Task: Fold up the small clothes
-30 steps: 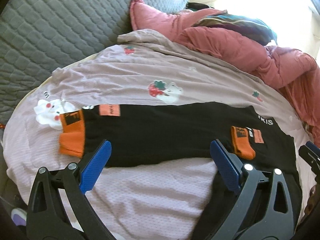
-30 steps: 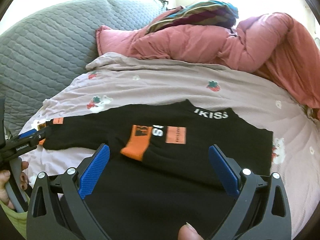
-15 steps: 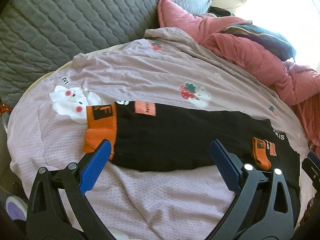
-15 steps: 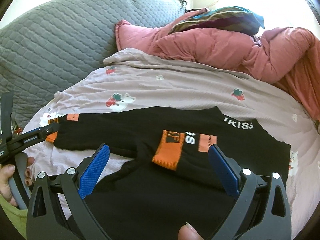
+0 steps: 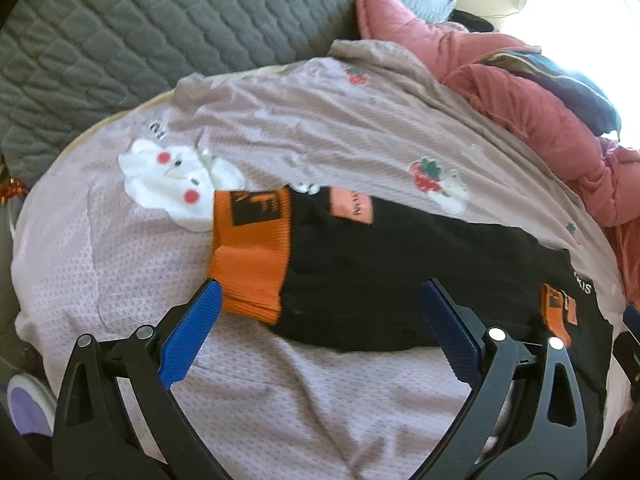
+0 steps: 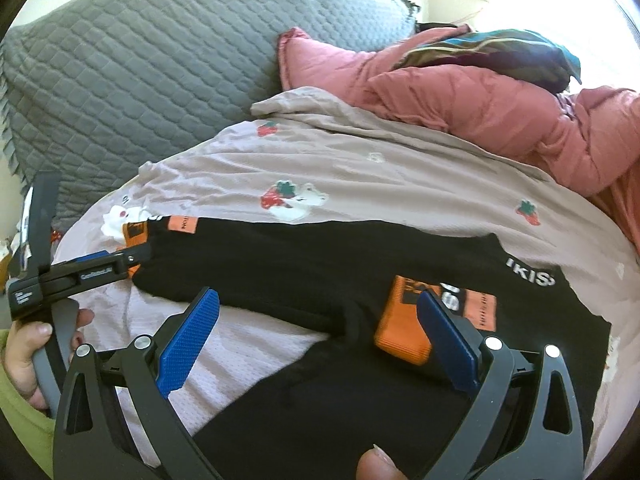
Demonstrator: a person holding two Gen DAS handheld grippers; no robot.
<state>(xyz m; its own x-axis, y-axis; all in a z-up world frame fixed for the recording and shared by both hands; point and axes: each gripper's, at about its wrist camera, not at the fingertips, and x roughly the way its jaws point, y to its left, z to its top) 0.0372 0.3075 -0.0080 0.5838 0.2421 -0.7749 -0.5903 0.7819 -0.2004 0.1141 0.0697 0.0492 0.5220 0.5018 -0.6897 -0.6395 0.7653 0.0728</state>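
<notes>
A small black sweater with orange cuffs lies flat on a pink patterned blanket. One sleeve stretches to the left and ends in an orange cuff. The other sleeve is folded over the body, its orange cuff near the white lettering. My left gripper is open and empty just in front of the left cuff. My right gripper is open and empty over the sweater's body. The left gripper also shows at the left of the right wrist view.
A grey quilted cushion stands behind the blanket. A pink padded jacket with a dark striped cloth on it lies at the back right. A white bunny print is beside the left cuff.
Both grippers have swung to the left. The left gripper now sits right at the outstretched sleeve's orange cuff. The sweater has not moved.
</notes>
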